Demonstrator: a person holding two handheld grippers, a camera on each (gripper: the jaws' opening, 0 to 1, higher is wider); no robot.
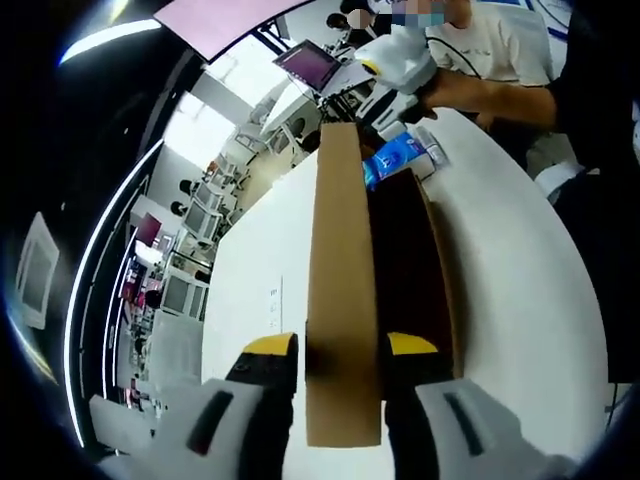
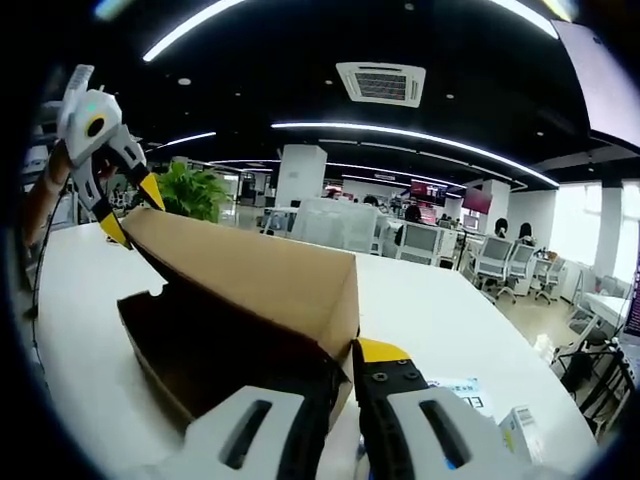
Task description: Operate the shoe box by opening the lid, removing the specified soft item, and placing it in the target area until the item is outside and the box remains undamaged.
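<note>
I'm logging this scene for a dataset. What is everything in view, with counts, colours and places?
Shoe box: one, brown cardboard, dark inside, on the table, open.
Lid: one, brown, raised on edge, a gripper on each end.
Blue packet: one, blue, on the table past the box's far end.
Small carton: one, white, on the table beside the right gripper.
Table: one, white, under everything.
Potted plant: one, green, behind the table.
Office chairs: several, white, in the background.
Left gripper: white, yellow tips, astride the lid's edge.
Right gripper: white, yellow tips, astride the lid's corner.
</note>
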